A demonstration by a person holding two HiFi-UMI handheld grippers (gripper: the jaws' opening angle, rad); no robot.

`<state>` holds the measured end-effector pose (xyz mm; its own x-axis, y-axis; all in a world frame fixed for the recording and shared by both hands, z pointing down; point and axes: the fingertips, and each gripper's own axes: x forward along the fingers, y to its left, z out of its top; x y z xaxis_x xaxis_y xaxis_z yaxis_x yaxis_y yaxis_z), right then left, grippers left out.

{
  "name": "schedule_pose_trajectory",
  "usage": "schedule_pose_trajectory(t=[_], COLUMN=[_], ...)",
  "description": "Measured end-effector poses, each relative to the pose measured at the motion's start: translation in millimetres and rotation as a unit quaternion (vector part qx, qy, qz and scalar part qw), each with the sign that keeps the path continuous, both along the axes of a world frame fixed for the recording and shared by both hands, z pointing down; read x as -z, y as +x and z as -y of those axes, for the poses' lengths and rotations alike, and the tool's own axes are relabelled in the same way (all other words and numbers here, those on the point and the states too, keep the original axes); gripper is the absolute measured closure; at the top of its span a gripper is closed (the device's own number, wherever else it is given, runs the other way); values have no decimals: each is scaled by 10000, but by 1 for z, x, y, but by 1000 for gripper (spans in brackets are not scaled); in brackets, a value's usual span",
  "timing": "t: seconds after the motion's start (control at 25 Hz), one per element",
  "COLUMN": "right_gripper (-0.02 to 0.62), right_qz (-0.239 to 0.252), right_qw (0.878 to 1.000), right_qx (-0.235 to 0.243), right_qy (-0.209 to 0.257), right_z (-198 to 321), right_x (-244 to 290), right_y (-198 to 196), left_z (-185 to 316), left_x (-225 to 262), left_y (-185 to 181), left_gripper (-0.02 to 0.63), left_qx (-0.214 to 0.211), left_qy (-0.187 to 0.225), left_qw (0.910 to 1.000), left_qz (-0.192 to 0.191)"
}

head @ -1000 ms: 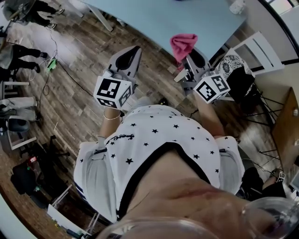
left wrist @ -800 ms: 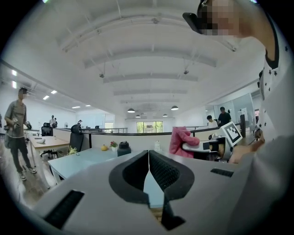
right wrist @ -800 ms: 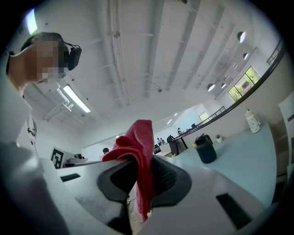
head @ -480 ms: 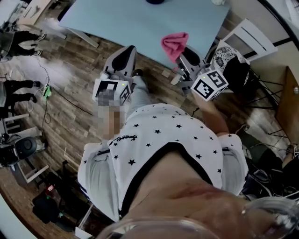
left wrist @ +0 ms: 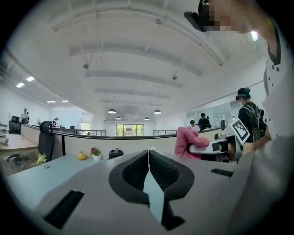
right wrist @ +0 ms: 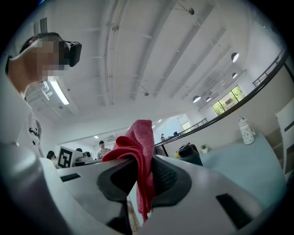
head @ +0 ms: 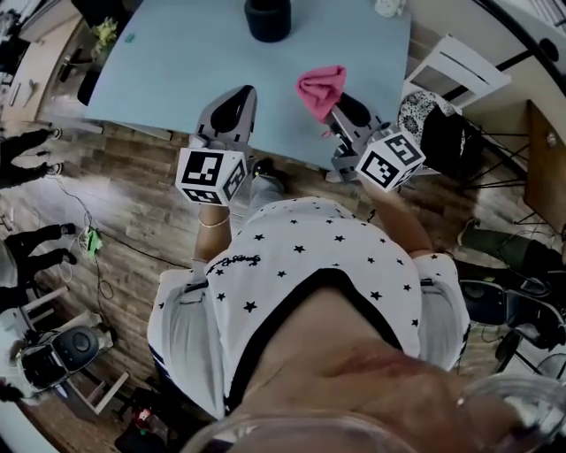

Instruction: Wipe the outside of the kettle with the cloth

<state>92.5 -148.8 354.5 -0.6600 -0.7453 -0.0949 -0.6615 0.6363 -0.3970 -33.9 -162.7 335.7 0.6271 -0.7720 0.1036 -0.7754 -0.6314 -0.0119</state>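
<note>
Pale-blue surface (head: pixel 168 80) fills the upper part of the head view, with wood-plank floor (head: pixel 124 212) below its near edge. At the far side of the surface stands the dark kettle (head: pixel 268 18), upright and well apart from both grippers; the right gripper view shows it (right wrist: pixel 189 153) past the jaws, with a small white jug (right wrist: pixel 246 131) farther off to the right. The left gripper (head: pixel 239 95) is held over the near edge of the surface, and its own view shows its jaws (left wrist: pixel 148 158) pressed together with nothing between them. The right gripper (head: pixel 340 99) is beside it, also at the near edge, its jaws clamped on the pink cloth (head: pixel 321 86). The cloth (right wrist: pixel 140 151) bunches up above the fingertips, and a fold of it hangs down between the pads.
</note>
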Motion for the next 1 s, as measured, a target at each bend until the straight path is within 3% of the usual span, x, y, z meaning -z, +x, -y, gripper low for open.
schedule_pose_trajectory(t=[0.16, 0.4, 0.64, 1.0], right_gripper=[523, 523, 523, 523], right_qz=[-47, -26, -130, -378], right_qw=[9999, 9993, 9981, 9921], right_qx=[-110, -345, -515, -1008], right_qy=[-84, -125, -311, -643], right_z=[44, 64, 136, 217], right_x=[5, -1, -11, -48], right_y=[-29, -36, -78, -103], left_z=[49, 72, 143, 210], left_x=[4, 3, -2, -15], left_y=[-27, -36, -88, -112], left_gripper=[577, 577, 577, 577], left_qx=[-157, -312, -255, -442], left_qy=[-69, -19, -175, -304], left_qw=[9998, 9995, 9995, 9986], left_qz=[-43, -11, -49, -29])
